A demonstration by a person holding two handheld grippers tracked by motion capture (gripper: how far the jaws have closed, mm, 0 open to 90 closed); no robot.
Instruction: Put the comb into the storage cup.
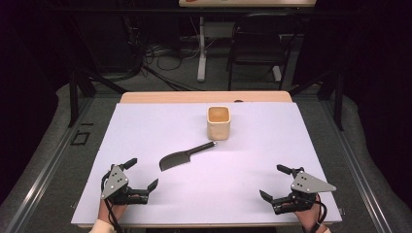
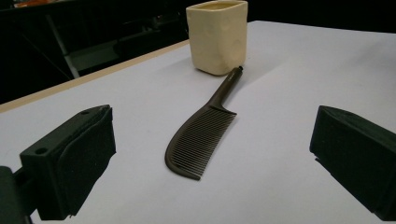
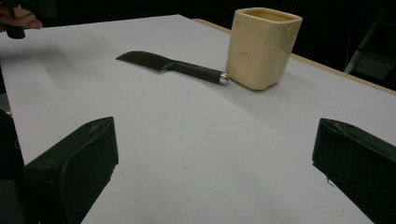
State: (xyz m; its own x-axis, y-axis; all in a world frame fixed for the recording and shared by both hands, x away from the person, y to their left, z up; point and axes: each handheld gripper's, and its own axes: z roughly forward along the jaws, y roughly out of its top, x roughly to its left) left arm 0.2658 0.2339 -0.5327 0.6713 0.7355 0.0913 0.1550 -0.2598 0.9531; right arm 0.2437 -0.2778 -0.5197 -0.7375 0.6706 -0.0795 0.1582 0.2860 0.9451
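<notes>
Comb (image 1: 182, 157): dark, flat on the white table (image 1: 145, 126), mid-table; long axis runs diagonally, toothed head toward the near left, handle tip just beside the cream cup (image 1: 218, 122). Left gripper (image 1: 144, 174): nearer hand, comb just ahead and to its right; jaws spread wide, holding nothing. Right gripper (image 1: 272, 182): well apart from the comb at the near right; jaws likewise wide, empty.

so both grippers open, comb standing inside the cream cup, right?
Not quite. The comb lies flat on the table, its handle tip next to the cream cup, as the left gripper view shows. Both grippers, left and right, are open.
</notes>
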